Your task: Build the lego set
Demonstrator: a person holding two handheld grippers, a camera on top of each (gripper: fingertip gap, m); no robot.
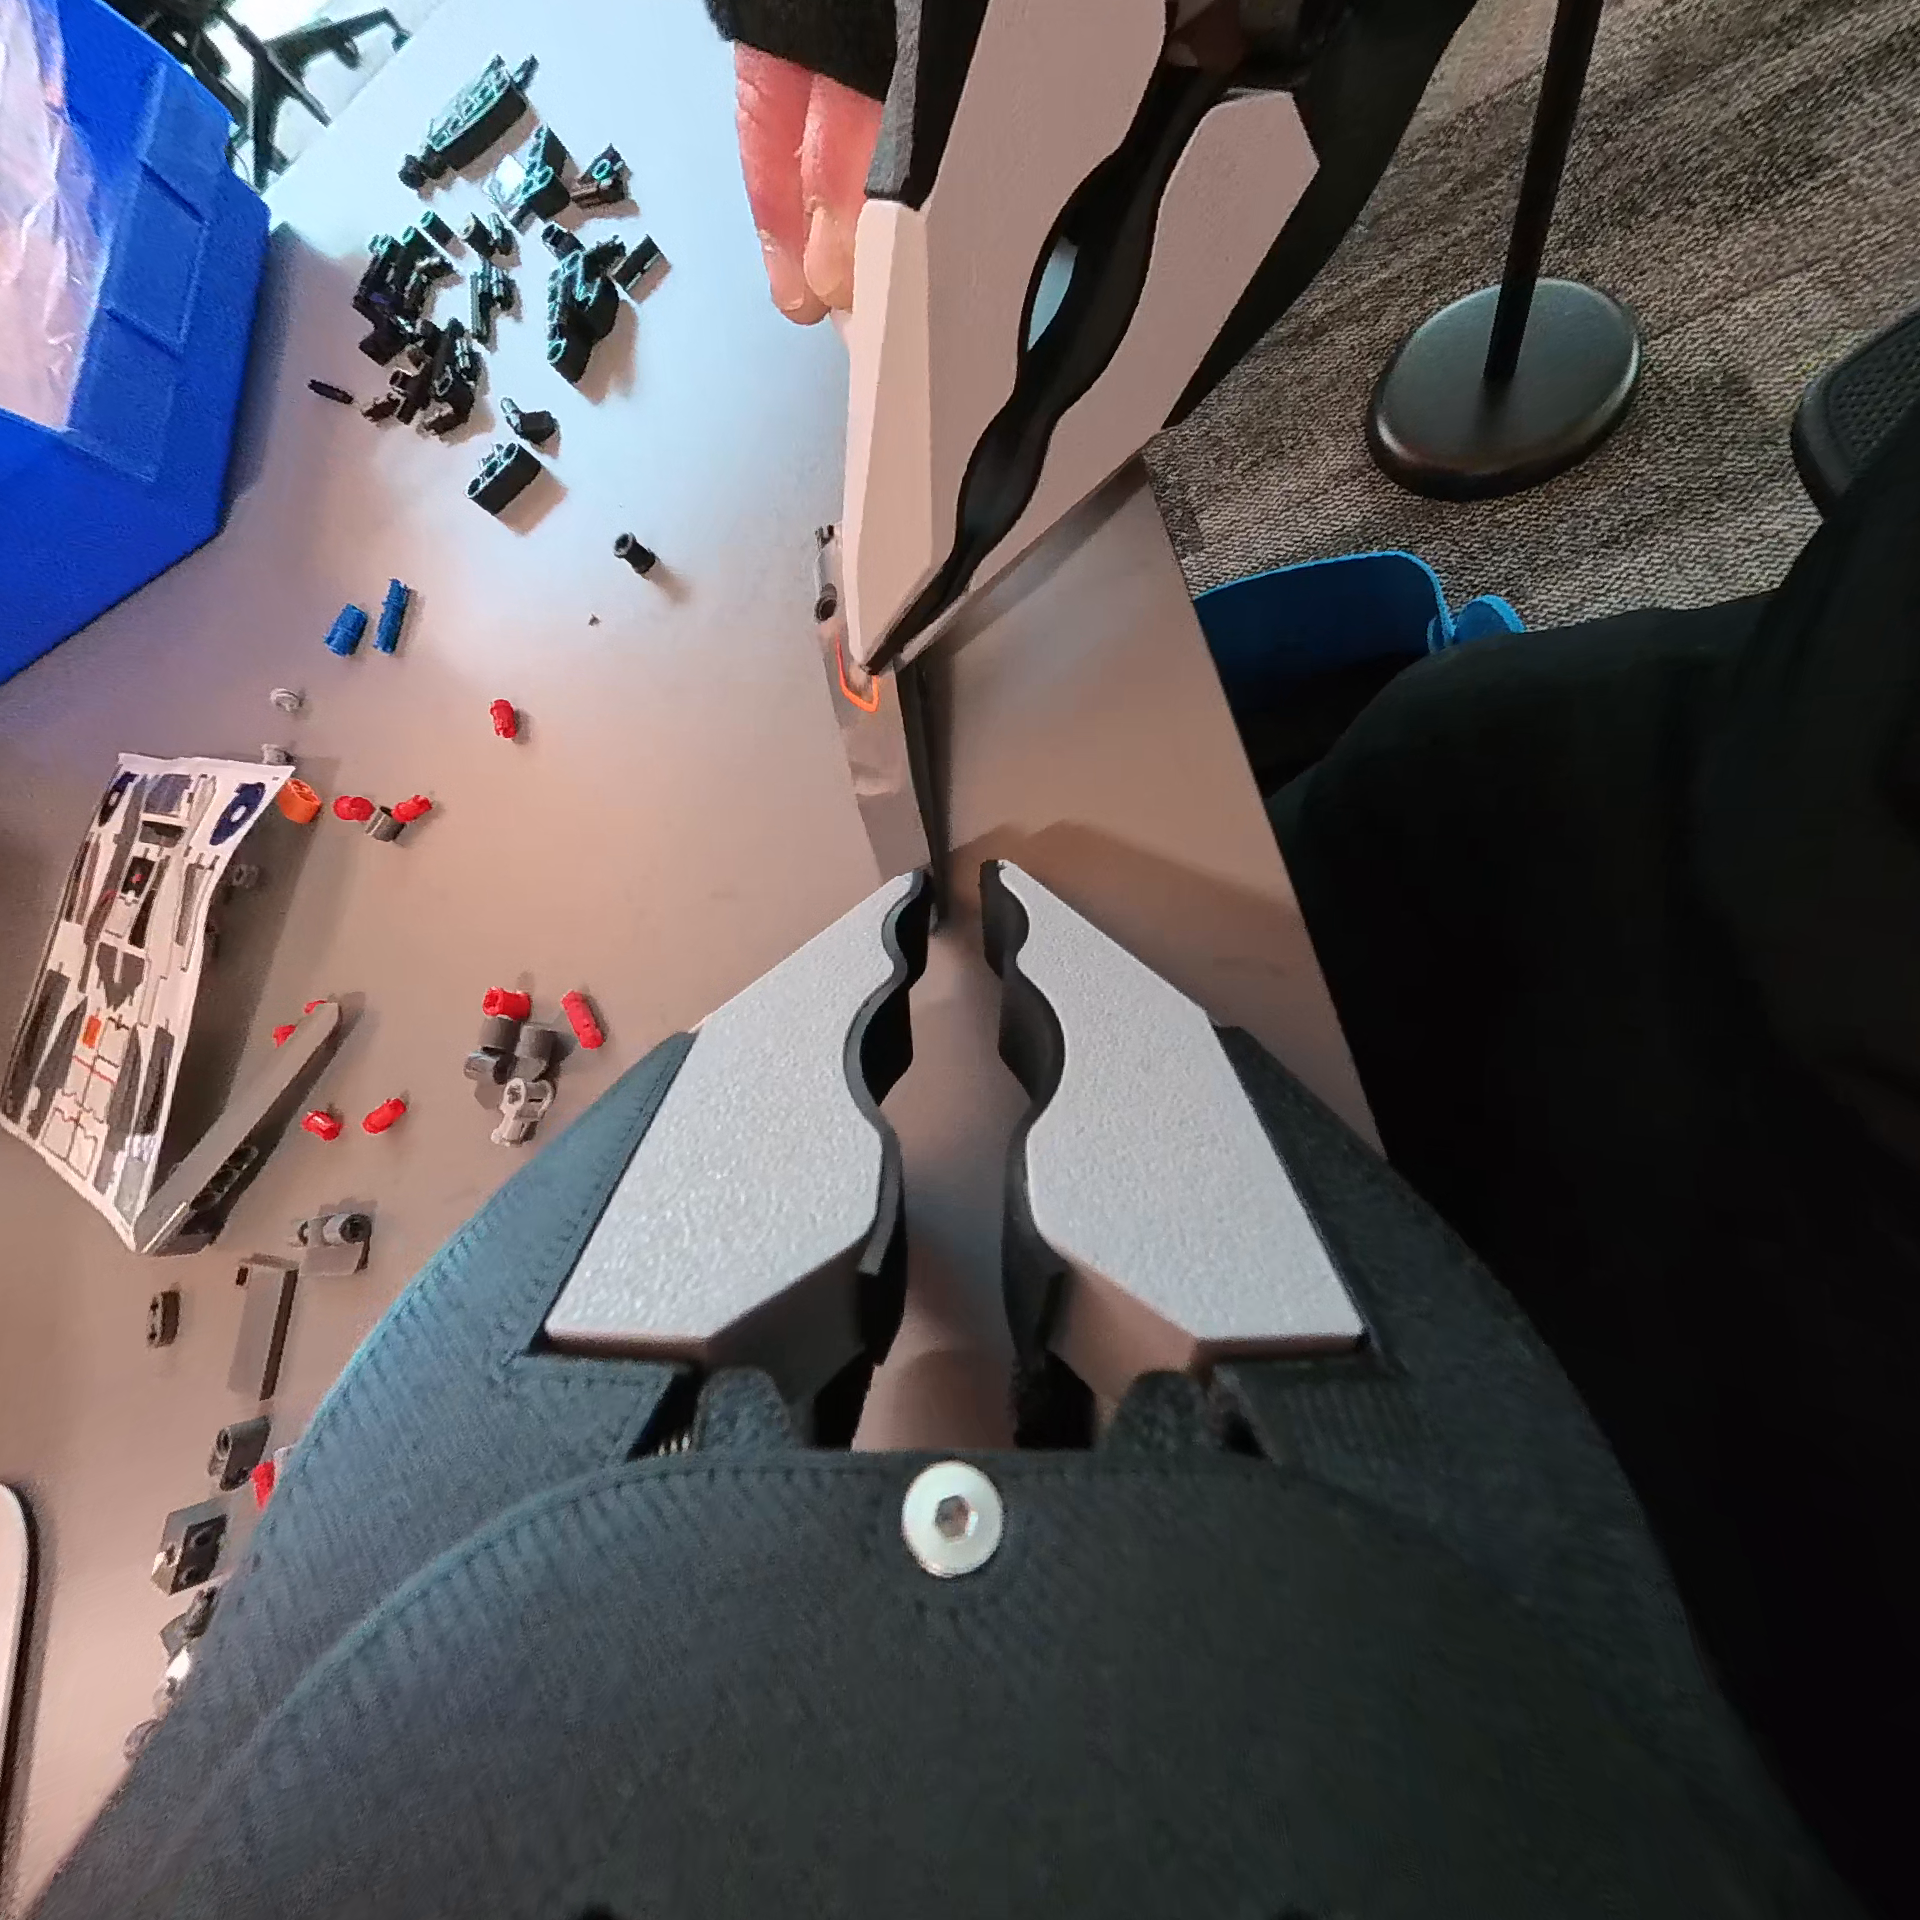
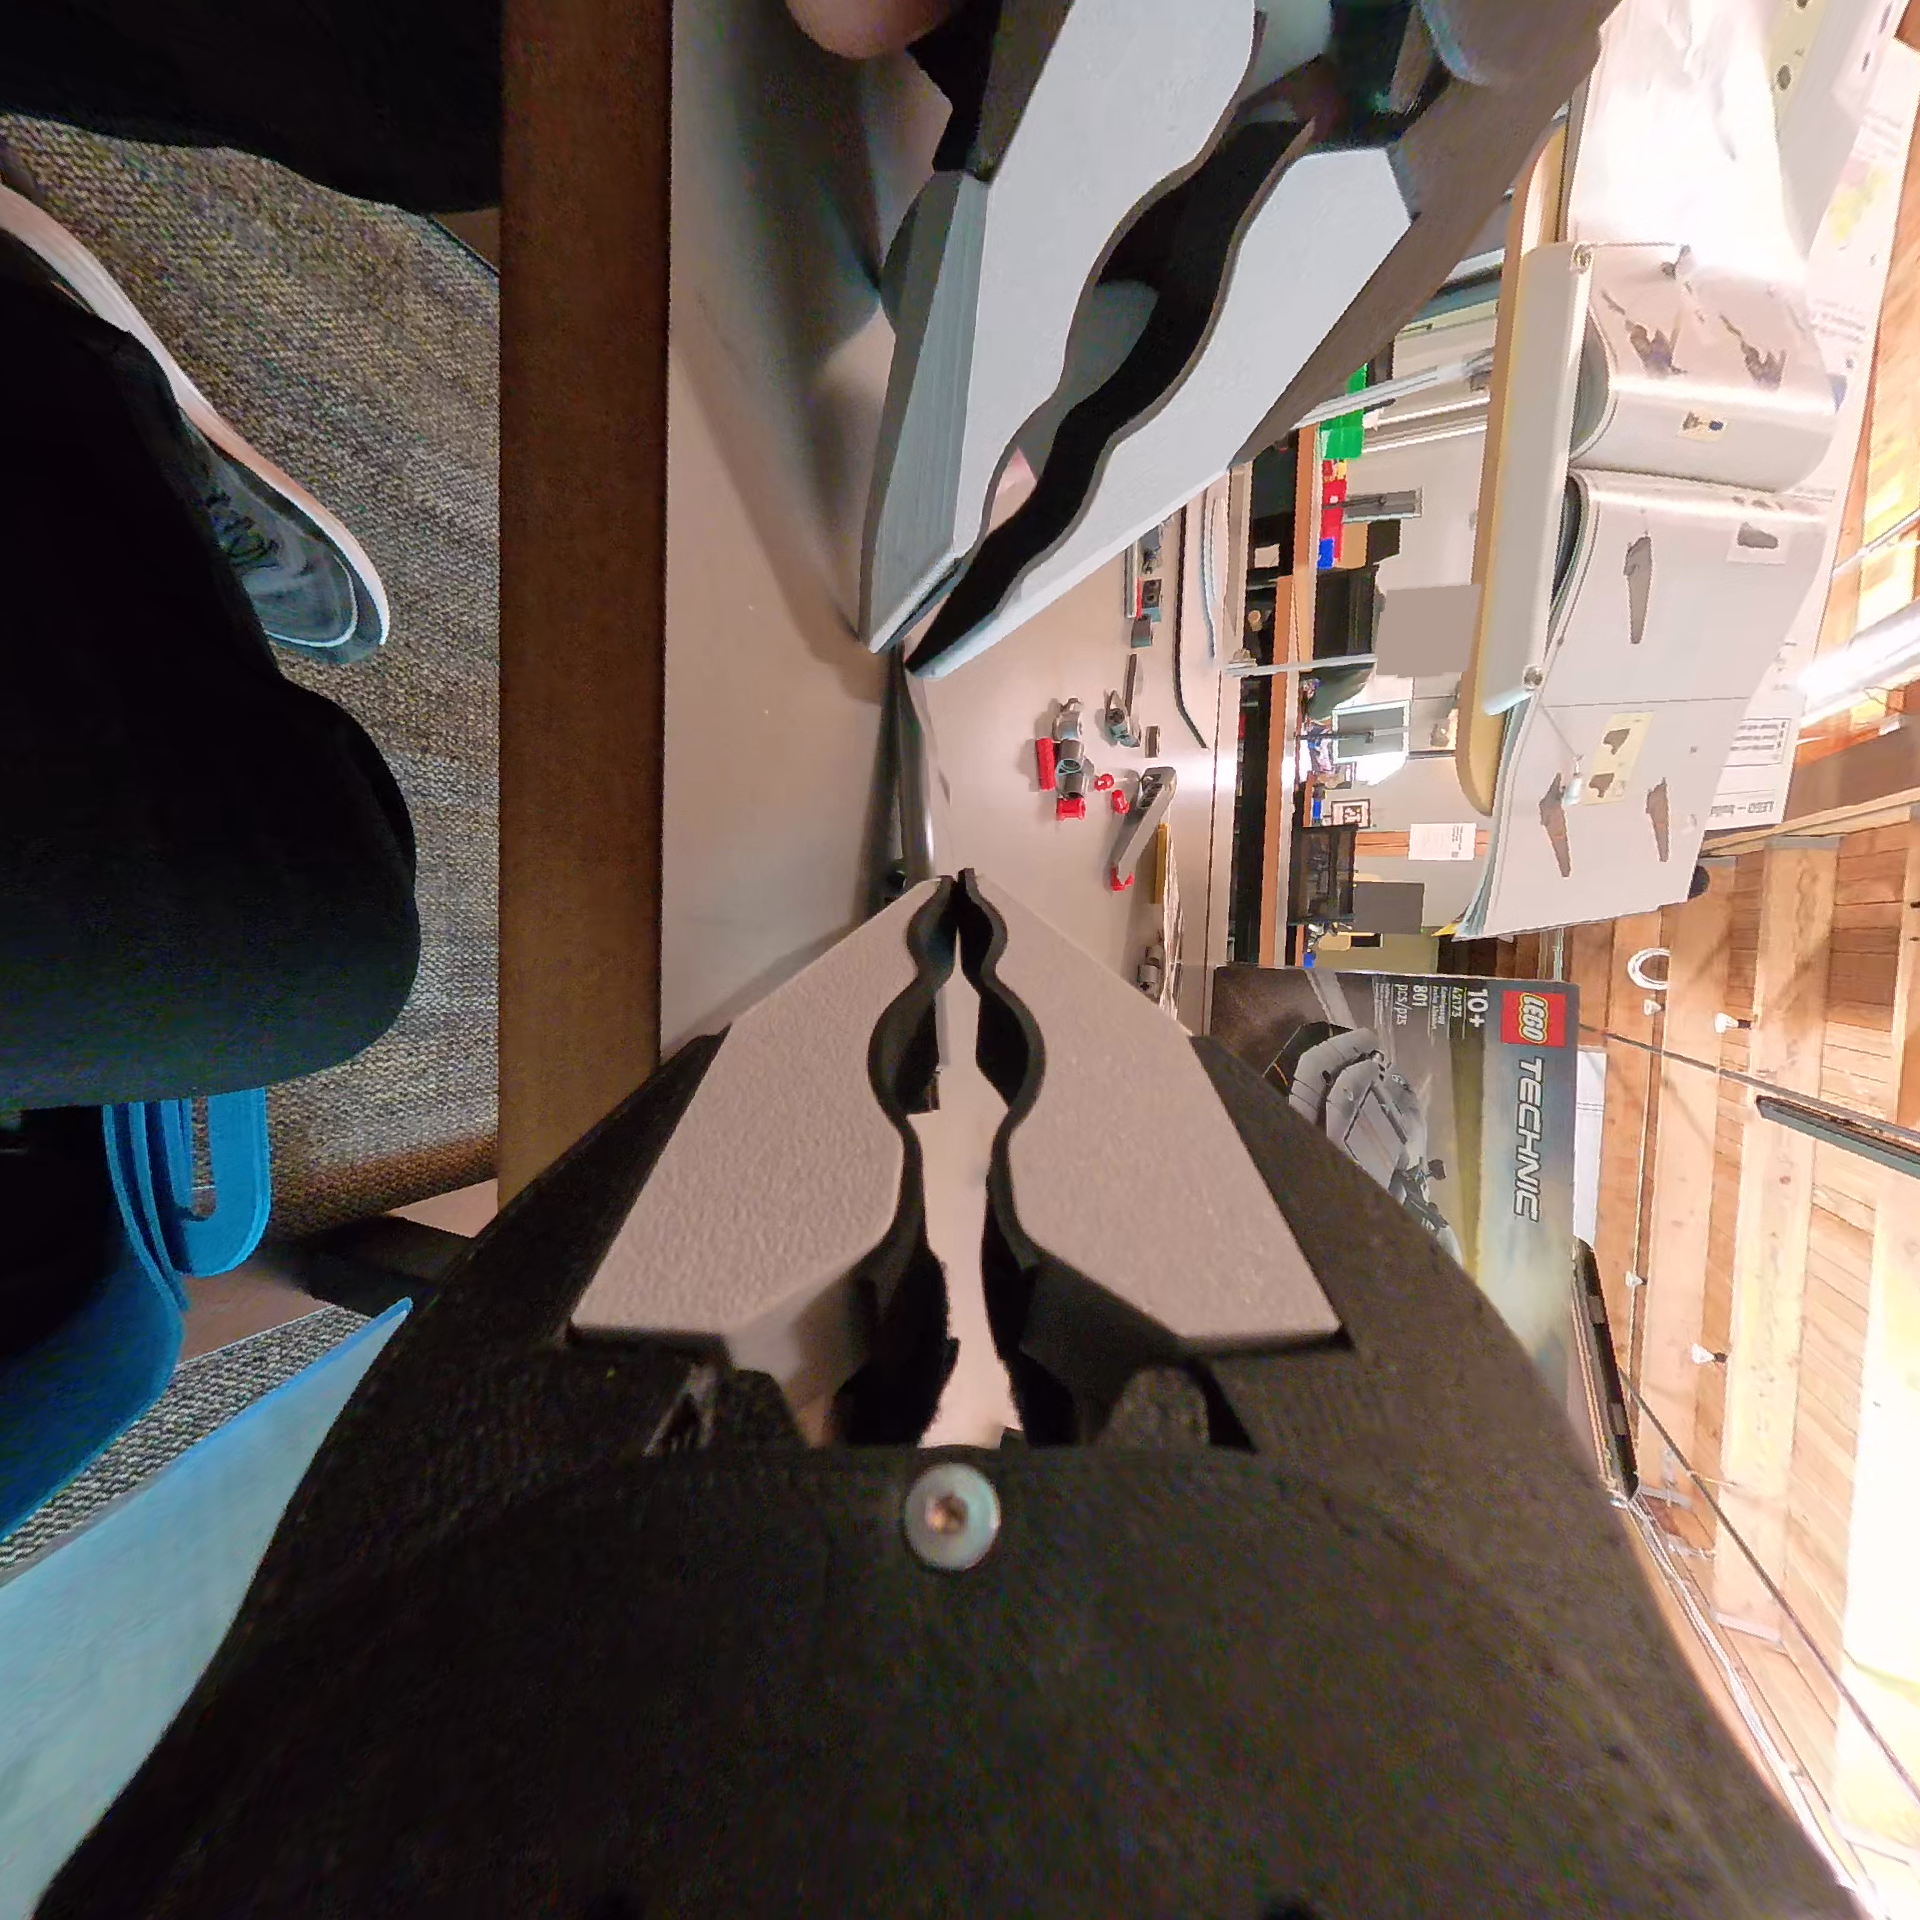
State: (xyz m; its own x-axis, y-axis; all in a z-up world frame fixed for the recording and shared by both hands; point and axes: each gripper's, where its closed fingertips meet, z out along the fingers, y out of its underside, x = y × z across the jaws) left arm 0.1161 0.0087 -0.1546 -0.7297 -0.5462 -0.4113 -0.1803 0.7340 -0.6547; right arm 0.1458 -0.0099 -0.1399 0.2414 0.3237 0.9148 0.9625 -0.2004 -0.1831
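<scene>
A thin dark rod [image 1: 925, 790] spans the short gap between my two grippers above the grey table [image 1: 675, 779]. My right gripper [image 2: 958, 883] is shut on one end of it; in the left wrist view the right gripper [image 1: 878, 665] comes in from the top, with a small orange-edged piece [image 1: 857, 694] by its tips. My left gripper [image 1: 954, 881] has its jaws a little apart, and the rod's other end touches the inside of one fingertip [image 1: 914, 894]. In the right wrist view the rod [image 2: 902, 769] runs up to the left gripper [image 2: 902, 652].
Loose parts lie on the table: a pile of black pieces [image 1: 488, 291], blue pins [image 1: 369, 618], red pins [image 1: 509, 1003], a grey beam [image 1: 260, 1122] and a sticker sheet [image 1: 125, 956]. A blue bin [image 1: 104, 364] stands at the far corner. The set's box [image 2: 1455, 1091] stands nearby. The table edge [image 1: 1247, 831] is close. My hands' fingertips stand some 5 cm from each other.
</scene>
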